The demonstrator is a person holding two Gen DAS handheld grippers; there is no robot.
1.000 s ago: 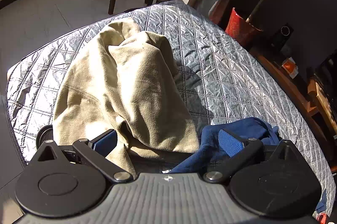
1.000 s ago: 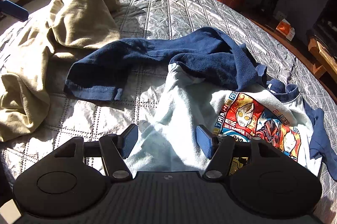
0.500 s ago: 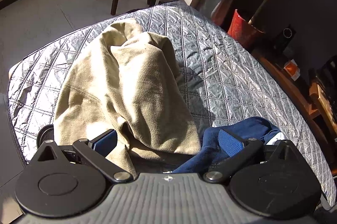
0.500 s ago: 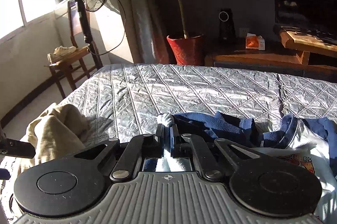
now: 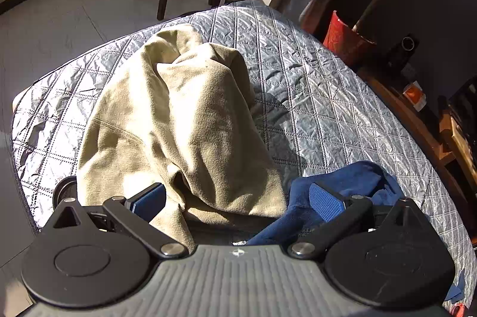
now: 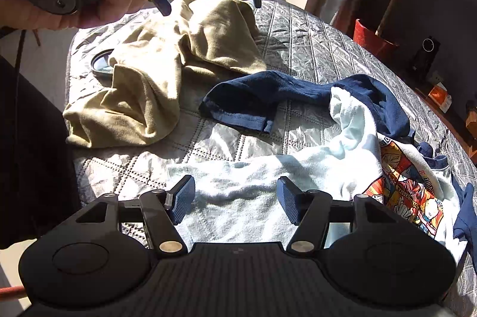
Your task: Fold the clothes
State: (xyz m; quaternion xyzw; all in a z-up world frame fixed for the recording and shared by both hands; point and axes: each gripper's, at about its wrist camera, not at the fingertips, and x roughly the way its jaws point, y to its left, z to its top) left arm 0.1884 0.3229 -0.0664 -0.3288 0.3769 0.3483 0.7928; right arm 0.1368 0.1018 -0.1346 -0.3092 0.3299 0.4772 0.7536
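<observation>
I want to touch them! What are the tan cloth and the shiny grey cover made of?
The tan cloth looks like soft fleece: matte, with a fine fuzzy nap and thick, rounded folds. The grey cover looks like a thin, slick synthetic quilt, maybe polyester or nylon: it shines in the sun, crinkles finely and carries stitched diamond lines. The exact fibres cannot be told from here.

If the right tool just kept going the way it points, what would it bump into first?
Most likely the white fleece shirt, which lies right ahead between the opening fingers of the right tool. How far off it is, the picture cannot say.
</observation>
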